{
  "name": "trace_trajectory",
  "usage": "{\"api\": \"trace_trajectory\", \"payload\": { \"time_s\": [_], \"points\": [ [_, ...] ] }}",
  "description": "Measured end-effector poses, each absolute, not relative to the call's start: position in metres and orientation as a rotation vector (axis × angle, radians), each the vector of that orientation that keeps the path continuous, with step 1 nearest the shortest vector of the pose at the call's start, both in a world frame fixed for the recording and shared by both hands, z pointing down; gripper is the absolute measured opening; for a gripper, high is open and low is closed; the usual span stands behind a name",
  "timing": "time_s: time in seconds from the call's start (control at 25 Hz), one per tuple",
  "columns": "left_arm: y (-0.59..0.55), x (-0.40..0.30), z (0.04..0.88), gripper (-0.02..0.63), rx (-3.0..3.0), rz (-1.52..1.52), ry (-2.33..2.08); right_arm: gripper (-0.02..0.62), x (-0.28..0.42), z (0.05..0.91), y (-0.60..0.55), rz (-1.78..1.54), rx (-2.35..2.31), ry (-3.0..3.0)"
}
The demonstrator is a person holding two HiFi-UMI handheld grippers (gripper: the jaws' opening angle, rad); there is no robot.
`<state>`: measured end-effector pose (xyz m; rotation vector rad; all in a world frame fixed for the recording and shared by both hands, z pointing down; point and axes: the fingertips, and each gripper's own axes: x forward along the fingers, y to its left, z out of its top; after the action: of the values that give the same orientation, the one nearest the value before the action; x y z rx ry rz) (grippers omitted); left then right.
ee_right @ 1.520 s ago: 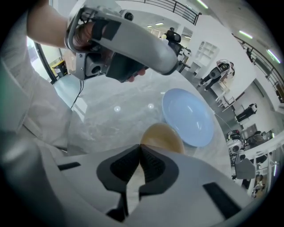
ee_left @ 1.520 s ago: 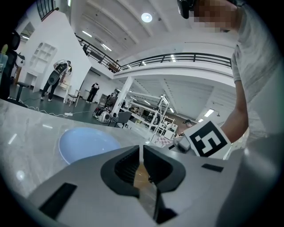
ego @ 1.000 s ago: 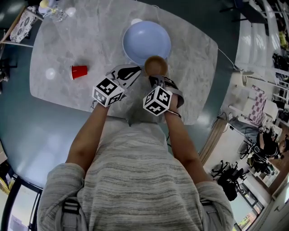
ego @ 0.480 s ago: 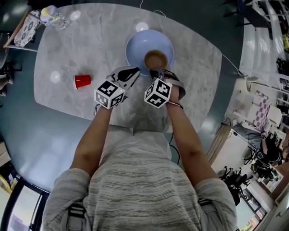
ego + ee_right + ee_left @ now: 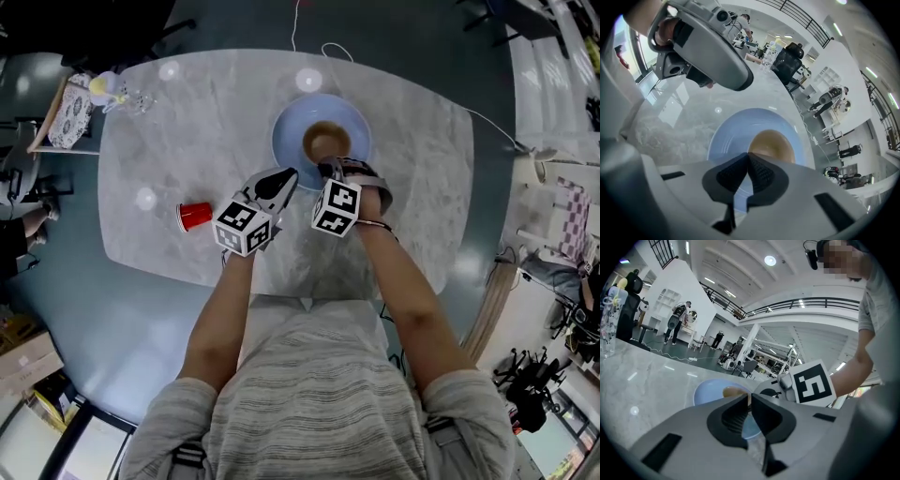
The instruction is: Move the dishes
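A light blue plate (image 5: 354, 120) lies on the grey marble table (image 5: 187, 122). A brown bowl (image 5: 325, 141) is over the plate's middle, and my right gripper (image 5: 330, 167) is shut on its near rim. In the right gripper view the jaws (image 5: 749, 157) meet at the edge of the bowl (image 5: 772, 145), with the plate (image 5: 736, 126) around it. I cannot tell whether the bowl rests on the plate. My left gripper (image 5: 284, 178) is shut and empty beside the plate's near left edge. In its own view the tips (image 5: 750, 398) touch in front of the plate (image 5: 705, 392).
A red cup (image 5: 194, 216) lies on its side at the table's left. A clear bottle (image 5: 111, 91) and a patterned item (image 5: 70, 114) sit at the far left corner. A cable (image 5: 323, 47) runs off the far edge. People and chairs stand in the room beyond.
Both grippers moved farther out over the table. The brown bowl went with the right gripper from the plate's near rim to over its middle. The plate stayed put.
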<state>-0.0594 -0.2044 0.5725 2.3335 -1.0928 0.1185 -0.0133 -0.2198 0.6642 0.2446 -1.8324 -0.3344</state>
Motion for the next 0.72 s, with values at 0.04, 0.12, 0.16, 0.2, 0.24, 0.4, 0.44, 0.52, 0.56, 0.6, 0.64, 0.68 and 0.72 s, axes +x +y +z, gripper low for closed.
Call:
{"api": "trace_trajectory", "payload": {
  "time_s": [0.04,0.12,0.16,0.2,0.24,0.4,0.44,0.52,0.56,0.6,0.64,0.68,0.72],
  "points": [
    [-0.205,-0.057,0.573,0.035,2.331,0.124,-1.091,0.020,-0.011,0.665,-0.221,-0.334,0.240,-1.835],
    [-0.207,-0.054,0.573,0.035,2.327,0.133,-1.088,0.021,-0.009,0.666,-0.223,-0.331,0.234,-1.844],
    [-0.207,-0.054,0.573,0.035,2.325,0.136,-1.087,0.021,-0.010,0.666,-0.224,-0.326,0.236,-1.852],
    [-0.208,-0.055,0.573,0.035,2.324,0.138,-1.084,0.021,-0.011,0.665,-0.225,-0.319,0.242,-1.861],
    [-0.208,-0.055,0.573,0.035,2.322,0.138,-1.082,0.021,-0.013,0.665,-0.225,-0.313,0.251,-1.871],
    [-0.207,-0.054,0.573,0.035,2.316,0.134,-1.075,0.076,-0.015,0.663,-0.224,-0.265,0.277,-1.909],
    [-0.207,-0.053,0.573,0.035,2.316,0.133,-1.073,0.096,-0.014,0.662,-0.224,-0.248,0.283,-1.916],
    [-0.207,-0.052,0.572,0.035,2.316,0.131,-1.069,0.100,-0.014,0.661,-0.225,-0.221,0.300,-1.928],
    [-0.207,-0.052,0.572,0.035,2.317,0.131,-1.068,0.100,-0.014,0.659,-0.225,-0.207,0.311,-1.937],
    [-0.206,-0.052,0.571,0.035,2.319,0.131,-1.068,0.100,-0.015,0.657,-0.225,-0.192,0.324,-1.948],
    [-0.206,-0.052,0.571,0.035,2.320,0.130,-1.068,0.100,-0.015,0.654,-0.225,-0.173,0.337,-1.961],
    [-0.206,-0.052,0.569,0.035,2.322,0.129,-1.069,0.100,-0.016,0.651,-0.225,-0.153,0.349,-1.976],
    [-0.205,-0.052,0.568,0.035,2.323,0.126,-1.070,0.100,-0.017,0.648,-0.225,-0.131,0.362,-1.992]
  ]
}}
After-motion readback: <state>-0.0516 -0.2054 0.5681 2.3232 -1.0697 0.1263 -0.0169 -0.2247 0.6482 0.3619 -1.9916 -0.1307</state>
